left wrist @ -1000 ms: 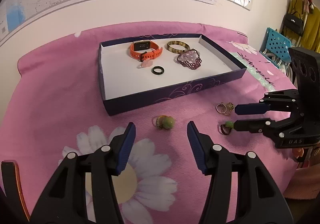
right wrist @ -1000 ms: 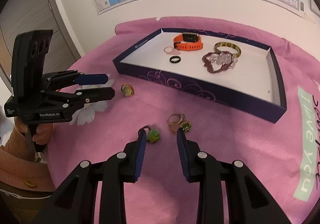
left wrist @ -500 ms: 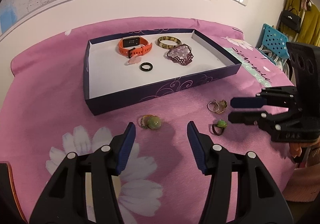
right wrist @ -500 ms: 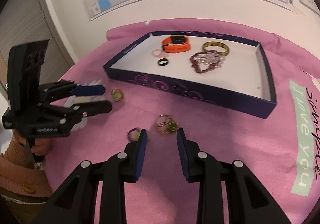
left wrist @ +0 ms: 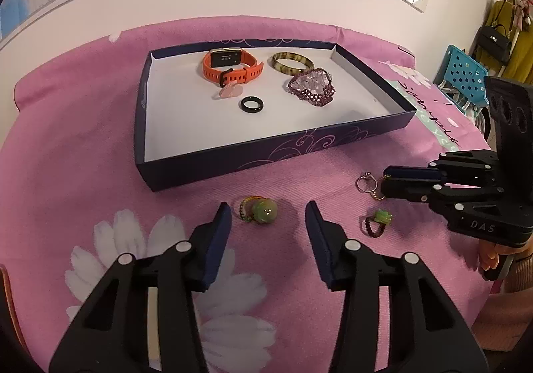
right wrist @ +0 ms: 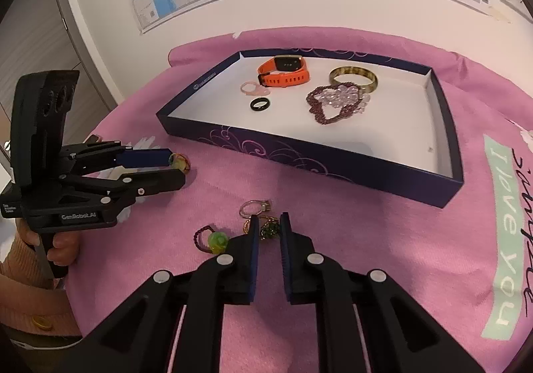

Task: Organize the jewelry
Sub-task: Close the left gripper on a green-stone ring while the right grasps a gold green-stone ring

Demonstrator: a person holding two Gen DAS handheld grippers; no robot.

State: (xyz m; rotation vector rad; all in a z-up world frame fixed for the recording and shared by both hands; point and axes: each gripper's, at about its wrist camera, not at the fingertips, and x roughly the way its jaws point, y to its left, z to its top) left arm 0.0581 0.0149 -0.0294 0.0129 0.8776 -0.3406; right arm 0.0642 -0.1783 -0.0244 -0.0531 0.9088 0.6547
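My right gripper [right wrist: 268, 229] has its fingers narrowed around a dark green faceted ring [right wrist: 269, 230] tangled with thin gold bands on the nubby pink cloth just outside the navy cardboard tray [right wrist: 333, 158], while my left gripper [left wrist: 268, 218] gapes released near a glossy green bead ring [left wrist: 260, 210].

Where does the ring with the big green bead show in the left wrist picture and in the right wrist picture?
Left wrist: the green bead ring lies low in the middle, just ahead of the open jaws.
Right wrist: the same ring lies at the left, half hidden at the tip of the left gripper.
Shared landmark: the navy tray behind it.
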